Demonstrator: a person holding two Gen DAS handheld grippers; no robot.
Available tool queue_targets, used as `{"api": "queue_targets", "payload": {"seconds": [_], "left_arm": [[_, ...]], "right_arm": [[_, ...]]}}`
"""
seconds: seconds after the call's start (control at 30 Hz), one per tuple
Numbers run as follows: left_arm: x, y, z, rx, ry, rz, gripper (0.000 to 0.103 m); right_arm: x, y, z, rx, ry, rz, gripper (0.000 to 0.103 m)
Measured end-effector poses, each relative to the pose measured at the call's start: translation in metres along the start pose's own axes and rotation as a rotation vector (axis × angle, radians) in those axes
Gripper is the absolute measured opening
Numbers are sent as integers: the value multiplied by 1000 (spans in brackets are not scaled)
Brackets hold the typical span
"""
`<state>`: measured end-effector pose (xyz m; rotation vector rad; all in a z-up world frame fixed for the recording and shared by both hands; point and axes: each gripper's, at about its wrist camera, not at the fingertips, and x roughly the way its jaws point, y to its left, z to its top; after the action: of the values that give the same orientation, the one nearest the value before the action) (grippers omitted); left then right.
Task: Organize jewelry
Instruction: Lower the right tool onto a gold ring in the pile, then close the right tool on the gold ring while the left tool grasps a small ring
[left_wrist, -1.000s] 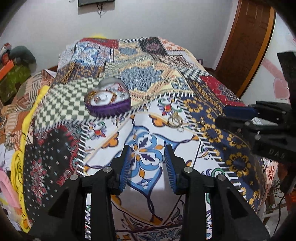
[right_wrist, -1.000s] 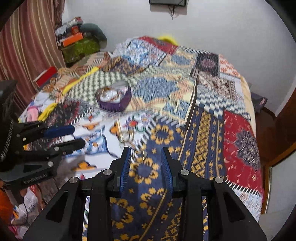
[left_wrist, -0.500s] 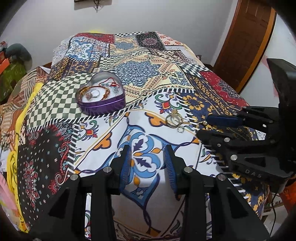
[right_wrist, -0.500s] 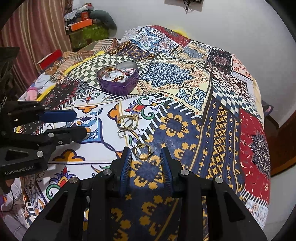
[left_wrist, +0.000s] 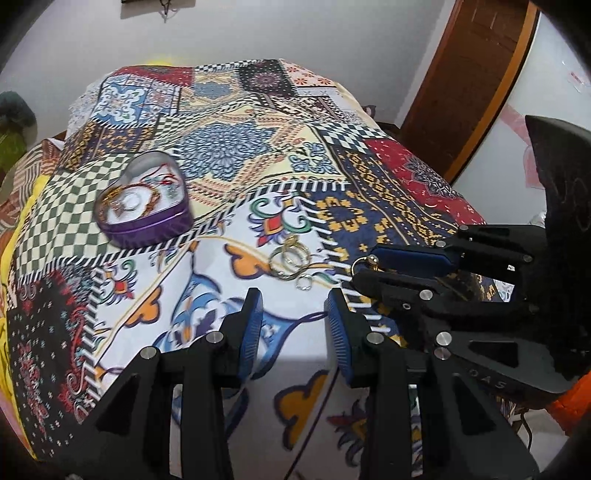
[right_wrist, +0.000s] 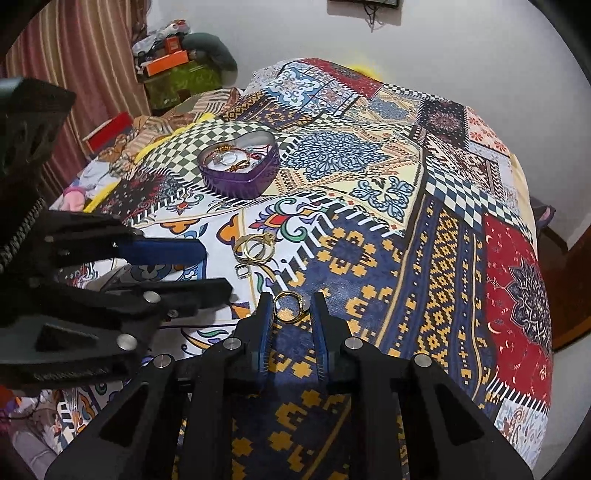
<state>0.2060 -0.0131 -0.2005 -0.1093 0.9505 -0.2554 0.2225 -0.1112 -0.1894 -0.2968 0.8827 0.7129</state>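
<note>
The tin at eleven o'clock already holds bracelets. The right gripper has its jaws nearly closed around a gold ring; the left gripper gapes, holding nothing. Several rings remain on the bedspread at ten o'clock.

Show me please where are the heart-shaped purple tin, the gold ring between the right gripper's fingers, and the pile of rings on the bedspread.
heart-shaped purple tin (right_wrist: 240, 182), right wrist view, on its front wall.
gold ring (right_wrist: 289, 306), right wrist view, on its band.
pile of rings (left_wrist: 290, 258), left wrist view, on the large gold hoop.
</note>
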Motion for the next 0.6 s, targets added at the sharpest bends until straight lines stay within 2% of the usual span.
{"api": "queue_targets", "payload": {"seconds": [0.17, 0.27, 0.43, 0.6], "left_arm": [[7, -5, 2, 13, -10, -16, 34], [10, -3, 5, -3, -12, -22, 28], [13, 3, 8, -34, -8, -17, 10], [10, 0, 5, -25, -21, 11, 8]], "right_arm": [[-6, -10, -3, 35, -14, 2, 18], [-8, -14, -4, 51, -21, 0, 18], [-14, -16, -6, 60, -35, -3, 18], [-21, -17, -4, 67, -50, -1, 18]]}}
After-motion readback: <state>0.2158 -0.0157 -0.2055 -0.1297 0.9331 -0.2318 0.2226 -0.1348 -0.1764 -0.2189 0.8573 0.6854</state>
